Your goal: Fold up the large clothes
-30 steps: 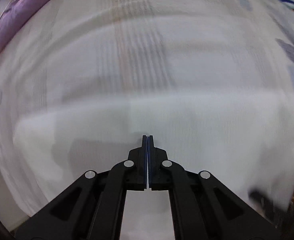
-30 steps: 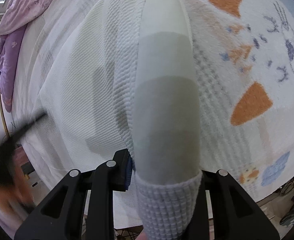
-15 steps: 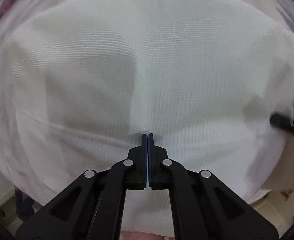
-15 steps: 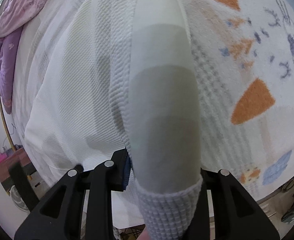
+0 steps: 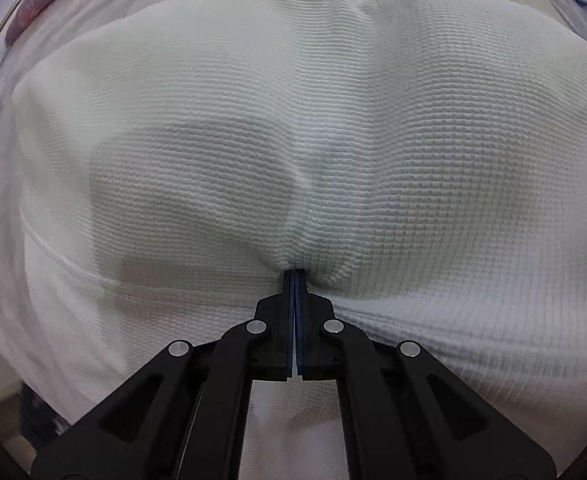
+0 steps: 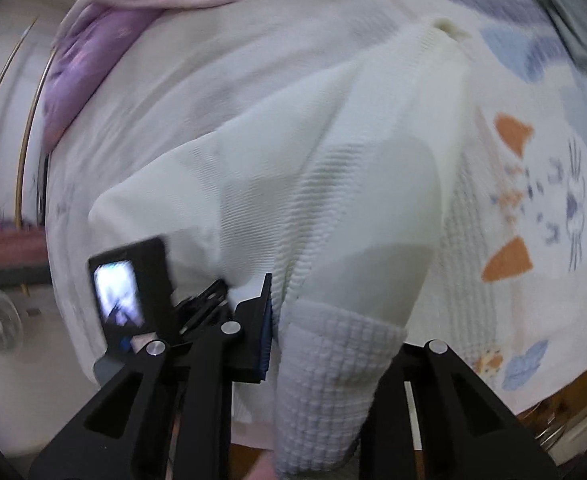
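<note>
Big bed w/ a printed sheet point(image 6: 533, 184), orange shapes and a bunny face on it, purple quilt point(image 6: 89, 64) bunched at the far corner. Spread over the near part of the bed is the white waffle-knit garment point(image 5: 373, 128), the task's thing; it fills almost the whole left wrist view and lies mostly flat, w/ a soft crease running up its middle.

Right gripper point(image 6: 329, 344) is raised above the bed and has a thick band of the garment's edge, hem or cuff, I can't tell which, between its jaws; jaws have just been closing and the cloth looks pinched there, draping up and away from the sheet toward a far corner. Right view is blurry, so fine detail is a guess.

Left gripper point(image 5: 294, 274) points straight down, jaws fully closed, nothing between them. Tips press into the knit and it puckers around them, so it seems to be pinning, not grabbing.

Step in hand, as I read it: carry the held edge over while the pinned spot acts as the fold line. To do it well:
- keep the left tips down firm so the layer below doesn't slide
- lift the right edge high enough to clear, then lay it over, not drag
- keep the fold line straight w/ the centre crease
- watch the pinch; knit is stretchy and thick, could slip out or pull the whole piece askew.
</note>
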`<state>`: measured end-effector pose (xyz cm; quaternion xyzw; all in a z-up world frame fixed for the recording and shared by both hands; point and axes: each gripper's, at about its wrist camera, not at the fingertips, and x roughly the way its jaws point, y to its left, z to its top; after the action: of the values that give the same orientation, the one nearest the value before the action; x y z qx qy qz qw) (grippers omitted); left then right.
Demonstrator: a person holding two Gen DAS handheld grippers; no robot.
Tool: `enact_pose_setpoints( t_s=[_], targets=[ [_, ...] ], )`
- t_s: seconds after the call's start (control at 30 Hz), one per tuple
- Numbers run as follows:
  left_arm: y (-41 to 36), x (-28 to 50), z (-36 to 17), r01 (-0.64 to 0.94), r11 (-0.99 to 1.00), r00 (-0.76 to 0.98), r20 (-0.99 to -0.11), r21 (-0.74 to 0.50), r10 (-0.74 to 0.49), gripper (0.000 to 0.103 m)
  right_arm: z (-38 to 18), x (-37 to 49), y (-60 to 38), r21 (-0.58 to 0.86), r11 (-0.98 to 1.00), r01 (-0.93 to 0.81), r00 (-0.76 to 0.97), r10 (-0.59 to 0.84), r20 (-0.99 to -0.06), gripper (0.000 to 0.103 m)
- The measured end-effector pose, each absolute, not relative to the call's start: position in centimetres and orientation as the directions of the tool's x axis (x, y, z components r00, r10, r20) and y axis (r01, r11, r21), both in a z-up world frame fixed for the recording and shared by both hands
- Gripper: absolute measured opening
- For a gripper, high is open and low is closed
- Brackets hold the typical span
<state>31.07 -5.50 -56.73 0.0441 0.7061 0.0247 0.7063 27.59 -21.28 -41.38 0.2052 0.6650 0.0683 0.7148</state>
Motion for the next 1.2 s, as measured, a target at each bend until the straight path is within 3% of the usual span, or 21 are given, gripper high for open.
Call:
enact_pose_setpoints(
  t_s=[0.23, 0.43, 0.57, 0.63, 0.87, 1.2],
  targets=[
    [-4.2, 27.1, -56.5, 0.016, 0.999, 0.014, -0.999, 0.041, 0.041, 0.0, -39.1, 27.7, -18.5, 0.41, 0.909, 0.071, 0.132, 0.398, -0.908, 0.019],
    [0.3, 26.0, -52.6, -0.032, 0.997, -0.008, -0.998, -0.069, -0.069, 0.0, -37.0, 28.4, -14.4, 0.417, 0.909, 0.02, 0.135, 0.411, -0.901, 0.019],
    [4.8, 25.3, -49.1, -0.041, 0.996, 0.038, -0.997, -0.074, -0.073, 0.0, -36.4, 29.2, -9.5, 0.444, 0.895, -0.038, 0.121, 0.445, -0.887, 0.019],
    [4.8, 25.4, -47.3, -0.053, 0.996, 0.06, -0.996, -0.073, -0.07, 0.0, -36.7, 29.8, -6.8, 0.451, 0.891, -0.054, 0.106, 0.454, -0.885, 0.019],
    [15.6, 25.7, -41.2, -0.126, 0.992, 0.099, -0.995, -0.025, -0.012, 0.0, -39.0, 31.6, 1.3, 0.435, 0.896, -0.087, 0.042, 0.44, -0.897, 0.019],
    [25.2, 24.2, -39.3, -0.241, 0.971, 0.1, -0.995, 0.003, 0.027, 0.001, -44.8, 33.7, 10.8, 0.418, 0.904, -0.096, -0.094, 0.409, -0.907, 0.019]
  ],
)
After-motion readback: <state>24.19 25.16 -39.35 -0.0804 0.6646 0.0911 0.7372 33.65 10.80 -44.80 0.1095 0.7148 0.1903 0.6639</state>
